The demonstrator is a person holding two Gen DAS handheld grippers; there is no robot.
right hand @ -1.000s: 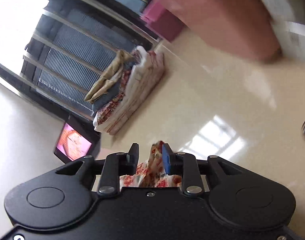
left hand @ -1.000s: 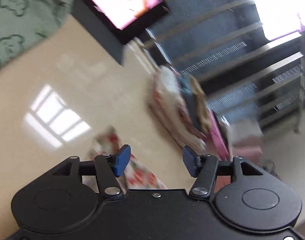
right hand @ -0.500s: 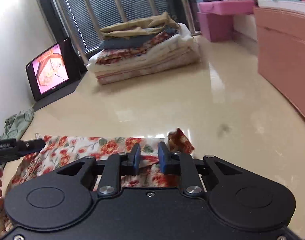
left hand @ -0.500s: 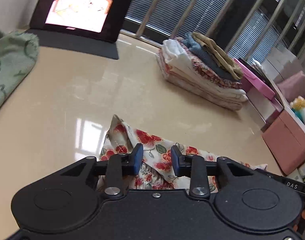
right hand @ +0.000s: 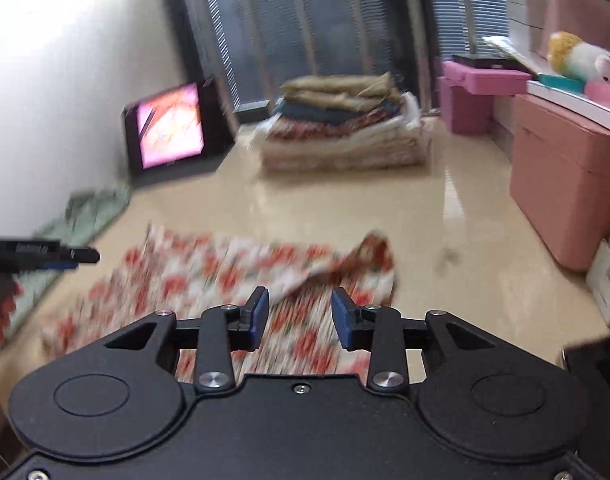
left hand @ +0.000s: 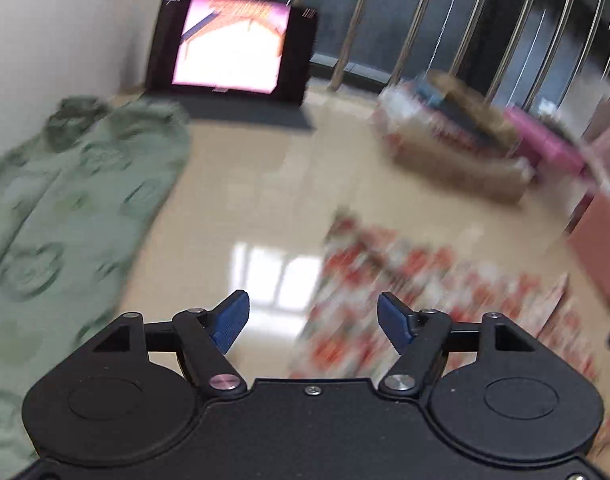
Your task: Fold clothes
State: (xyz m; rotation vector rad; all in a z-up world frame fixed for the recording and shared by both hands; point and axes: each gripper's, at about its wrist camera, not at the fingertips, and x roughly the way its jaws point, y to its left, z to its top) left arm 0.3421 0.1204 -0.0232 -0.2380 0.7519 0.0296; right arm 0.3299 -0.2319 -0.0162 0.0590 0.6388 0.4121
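Floor [right hand: 345, 216]: glossy beige, carries everything here; window glare reflects on it.
Green blanket [left hand: 65, 208]: spread along the wall at the left, pale green with a ring pattern, blurred.
Floral garment [right hand: 233, 268]: white with red flowers, lies flat on the floor in front of both grippers; its far right corner is turned up and folded over. Nothing grips it.
Folded pile [right hand: 341, 128]: stack of folded clothes at the far end by the barred window, tan and dark blue pieces on top, well apart from the floral garment.
Pink cabinet [right hand: 565, 176]: stands at the right side, a plush toy [right hand: 581, 60] on the shelf above it.
Screen [left hand: 233, 44]: lit, pink picture, leans against the wall in the far left corner.
Left gripper [left hand: 313, 320]: jaws wide apart after just opening, nothing between them; bare floor and the garment's left edge show through the gap.
Right gripper [right hand: 299, 316]: jaws apart after just opening, narrower gap than the left; cloth lies beneath, not clamped.
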